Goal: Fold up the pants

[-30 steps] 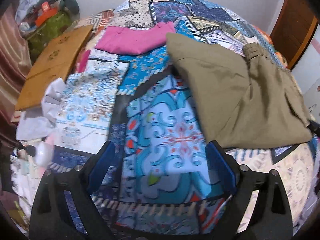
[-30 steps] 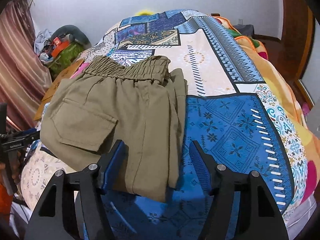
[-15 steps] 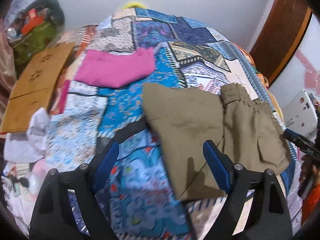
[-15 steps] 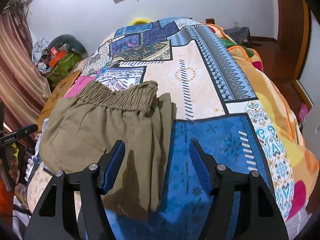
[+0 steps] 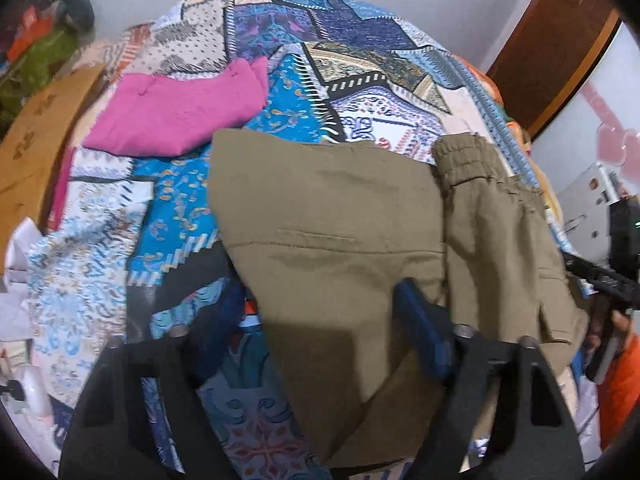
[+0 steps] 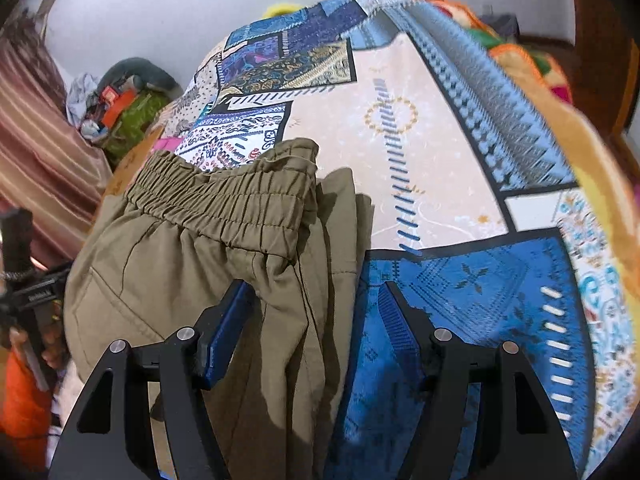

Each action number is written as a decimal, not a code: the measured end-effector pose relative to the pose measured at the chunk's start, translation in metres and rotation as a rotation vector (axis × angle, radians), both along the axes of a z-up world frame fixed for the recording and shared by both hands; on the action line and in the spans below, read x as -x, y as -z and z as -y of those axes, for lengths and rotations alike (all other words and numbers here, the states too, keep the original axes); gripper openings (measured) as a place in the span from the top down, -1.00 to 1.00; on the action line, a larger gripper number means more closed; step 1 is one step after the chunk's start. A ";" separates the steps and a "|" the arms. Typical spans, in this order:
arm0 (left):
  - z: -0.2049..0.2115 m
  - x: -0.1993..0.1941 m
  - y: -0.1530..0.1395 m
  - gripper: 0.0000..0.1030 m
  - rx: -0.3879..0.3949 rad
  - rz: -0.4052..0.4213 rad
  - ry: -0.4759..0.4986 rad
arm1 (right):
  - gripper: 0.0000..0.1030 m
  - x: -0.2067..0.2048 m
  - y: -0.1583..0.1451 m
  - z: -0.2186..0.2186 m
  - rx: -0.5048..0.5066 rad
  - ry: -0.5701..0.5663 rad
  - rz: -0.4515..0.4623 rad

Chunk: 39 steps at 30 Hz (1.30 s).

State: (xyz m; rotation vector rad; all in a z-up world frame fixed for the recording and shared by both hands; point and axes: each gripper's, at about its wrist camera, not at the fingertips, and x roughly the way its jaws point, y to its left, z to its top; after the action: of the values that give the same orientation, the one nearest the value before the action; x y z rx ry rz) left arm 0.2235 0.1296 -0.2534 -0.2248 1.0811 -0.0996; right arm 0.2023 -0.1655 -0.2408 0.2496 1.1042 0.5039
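Note:
Olive-green pants (image 5: 340, 220) lie folded on the patterned bedspread (image 5: 180, 216), elastic waistband (image 6: 224, 200) toward the far side in the right wrist view. My left gripper (image 5: 320, 320) is open and low over the folded leg end of the pants, its right finger over the cloth. My right gripper (image 6: 312, 320) is open and straddles the near right edge of the pants (image 6: 280, 300) by the waistband. Neither holds cloth.
A folded pink garment (image 5: 176, 112) lies beyond the pants on the left. A wooden board (image 5: 40, 132) and a pile of clutter (image 6: 120, 108) sit off the bed's left side. An orange blanket (image 6: 580, 128) edges the right side. A door (image 5: 560, 48) stands behind.
Both grippers moved forward and down toward the pants. The left one swung right over the folded leg end; the right one closed in on the waistband side. Both stayed open.

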 end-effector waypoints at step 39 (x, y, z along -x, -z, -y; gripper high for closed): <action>-0.029 -0.026 -0.133 0.94 -0.275 0.322 -0.085 | 0.75 -0.038 -0.124 -0.080 0.113 -0.121 0.425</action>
State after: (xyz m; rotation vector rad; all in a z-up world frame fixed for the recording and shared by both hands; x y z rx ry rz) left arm 0.2499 0.1586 -0.1207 -0.0045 0.7529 0.0871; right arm 0.2399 -0.0851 -0.1165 -0.0259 0.7314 0.5695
